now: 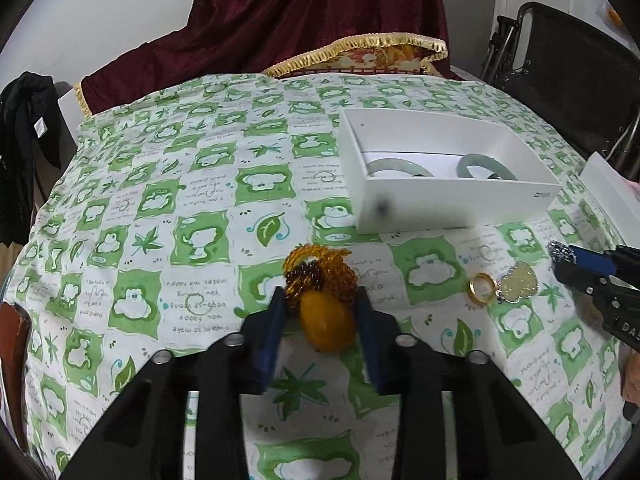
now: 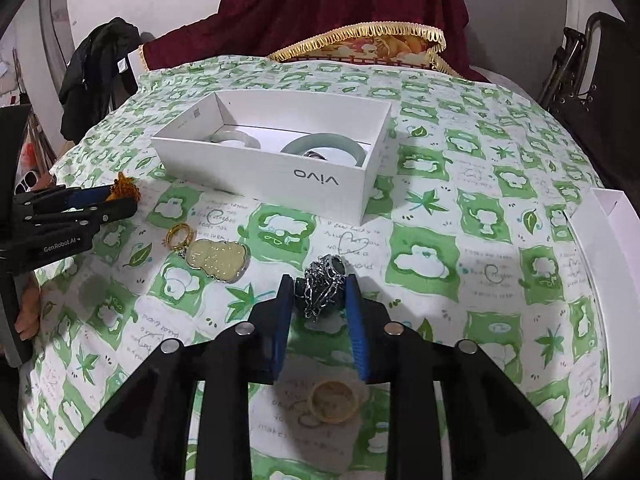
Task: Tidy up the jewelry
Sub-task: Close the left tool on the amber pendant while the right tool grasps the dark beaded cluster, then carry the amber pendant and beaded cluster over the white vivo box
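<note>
My left gripper (image 1: 321, 295) clamps the amber bead necklace with yellow pendant (image 1: 326, 316); my right gripper (image 2: 319, 285) pinches the silver chain with dark stone (image 2: 322, 290), near the white cardboard box (image 2: 320, 182).

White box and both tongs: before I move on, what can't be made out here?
- White box: its near wall hides the lower parts of two pale bangles and most of a small dark item, both views.
- Left tongs: pads flank the amber necklace; contact with the pendant is unclear.
- Right tongs: the chain bundle hides a dark piece.
- Second white box: cut off by the edge.
</note>
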{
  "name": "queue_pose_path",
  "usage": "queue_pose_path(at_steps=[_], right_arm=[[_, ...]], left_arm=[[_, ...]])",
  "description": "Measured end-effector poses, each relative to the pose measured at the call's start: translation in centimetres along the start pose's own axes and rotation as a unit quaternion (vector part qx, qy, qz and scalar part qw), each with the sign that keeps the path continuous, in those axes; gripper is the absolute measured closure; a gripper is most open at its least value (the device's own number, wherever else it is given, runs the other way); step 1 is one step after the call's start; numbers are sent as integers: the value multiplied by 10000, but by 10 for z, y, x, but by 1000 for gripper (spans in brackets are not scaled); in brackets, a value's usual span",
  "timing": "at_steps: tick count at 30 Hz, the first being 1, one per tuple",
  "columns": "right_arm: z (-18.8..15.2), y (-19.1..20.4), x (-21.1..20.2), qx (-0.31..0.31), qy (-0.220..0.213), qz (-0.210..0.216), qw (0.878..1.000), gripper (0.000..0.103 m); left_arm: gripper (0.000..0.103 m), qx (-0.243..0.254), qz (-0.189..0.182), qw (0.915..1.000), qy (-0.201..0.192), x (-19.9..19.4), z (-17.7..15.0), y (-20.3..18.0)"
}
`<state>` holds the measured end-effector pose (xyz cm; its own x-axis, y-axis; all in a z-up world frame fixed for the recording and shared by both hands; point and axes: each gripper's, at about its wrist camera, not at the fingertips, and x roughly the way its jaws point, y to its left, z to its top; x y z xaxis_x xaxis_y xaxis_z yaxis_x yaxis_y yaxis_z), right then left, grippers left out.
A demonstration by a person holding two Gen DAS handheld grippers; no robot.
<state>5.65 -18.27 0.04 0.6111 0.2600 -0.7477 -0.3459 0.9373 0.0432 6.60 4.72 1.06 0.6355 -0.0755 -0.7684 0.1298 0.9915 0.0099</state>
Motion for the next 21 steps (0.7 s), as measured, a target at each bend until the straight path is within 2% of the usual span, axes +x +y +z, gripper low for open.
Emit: queue_pose_path(at_steps=[7,21], right_arm=[[-2,-3,-5,98,-75,25,9999,78],[-4,-2,-23,103,-472,47,9988,80]], left_arm=[[70,205,-30,9996,-201,-14,-7,-14],[70,72,-161,9986,-505,-36,-11,-16]])
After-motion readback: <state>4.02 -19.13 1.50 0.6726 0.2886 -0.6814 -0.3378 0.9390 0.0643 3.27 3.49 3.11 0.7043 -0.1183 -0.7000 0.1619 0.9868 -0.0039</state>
